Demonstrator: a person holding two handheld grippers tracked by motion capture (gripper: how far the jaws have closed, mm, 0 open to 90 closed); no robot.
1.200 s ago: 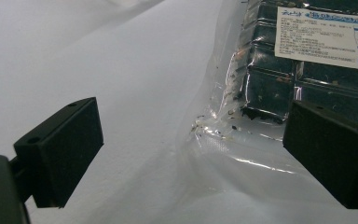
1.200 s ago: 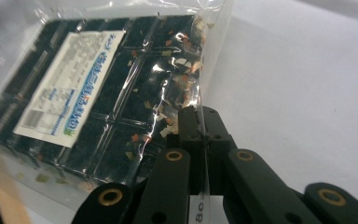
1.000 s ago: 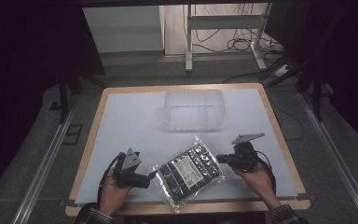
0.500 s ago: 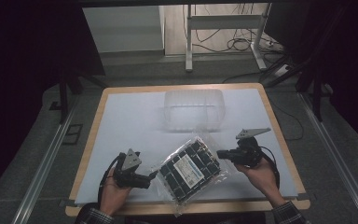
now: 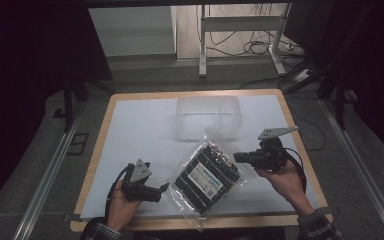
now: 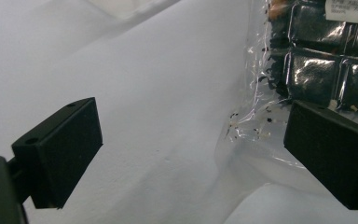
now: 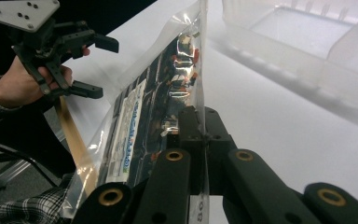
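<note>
A clear plastic bag (image 5: pixel 207 172) of dark wrapped pieces with a white label lies tilted near the table's front. My right gripper (image 5: pixel 238 157) is shut on the bag's right edge and lifts that side; in the right gripper view the film (image 7: pixel 200 70) runs between its closed jaws. My left gripper (image 5: pixel 164 189) stands open at the bag's left corner. In the left gripper view its two black pads (image 6: pixel 60 149) are wide apart, with the bag's clear edge (image 6: pixel 256 126) near the right pad. Nothing sits between them.
A clear plastic tray (image 5: pixel 207 116) stands behind the bag at mid-table, also seen as the tray (image 7: pixel 307 42) in the right gripper view. White paper (image 5: pixel 140 130) covers the wooden tabletop (image 5: pixel 105 120). Dark floor and metal rails surround the table.
My right gripper has risen and moved back with the bag's edge, tilting the bag up. The left gripper has stayed near the bag's left corner, open.
</note>
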